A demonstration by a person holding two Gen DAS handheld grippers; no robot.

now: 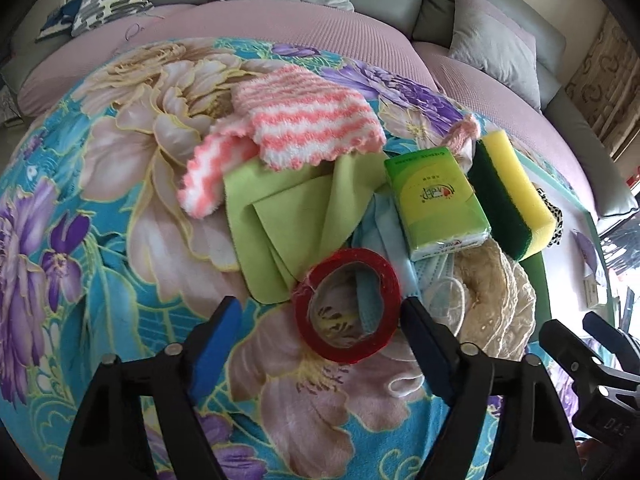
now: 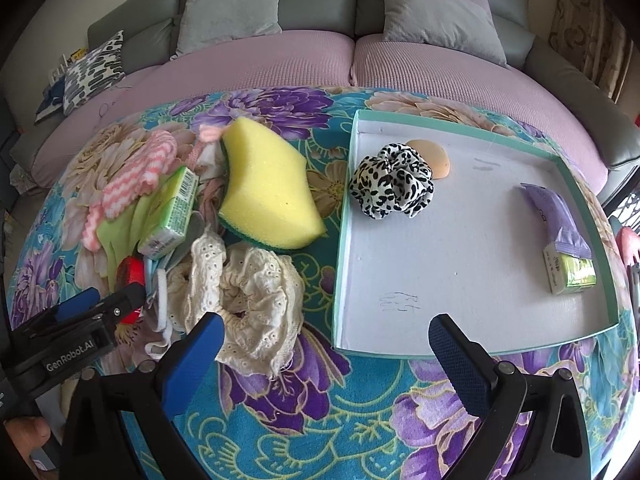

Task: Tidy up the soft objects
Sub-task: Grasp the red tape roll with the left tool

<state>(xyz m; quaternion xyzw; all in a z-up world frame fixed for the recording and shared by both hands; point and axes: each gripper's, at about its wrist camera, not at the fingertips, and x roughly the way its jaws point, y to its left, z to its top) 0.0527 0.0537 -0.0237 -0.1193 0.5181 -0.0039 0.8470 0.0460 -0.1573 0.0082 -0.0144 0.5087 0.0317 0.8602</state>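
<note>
1. The left gripper (image 1: pixel 320 312) stands with its jaws spread and nothing pinched; the red tape roll (image 1: pixel 347 305) lies flat just ahead, between the two blue pads, its near rim not yet touched by either.
2. The roll sits at the near edge of the pile on the floral blanket (image 1: pixel 100 240), overlapping a blue face mask (image 1: pixel 390 240) and beside the green cloth (image 1: pixel 280 220).
3. The right gripper (image 2: pixel 324 340) is also spread and empty, hovering over the blanket between the cream lace scrunchie (image 2: pixel 244 296) and the tray (image 2: pixel 343 240).
4. The left gripper is clearly nearer the roll; judging by that, closing straight across its ring seems the likely grasp.
</note>
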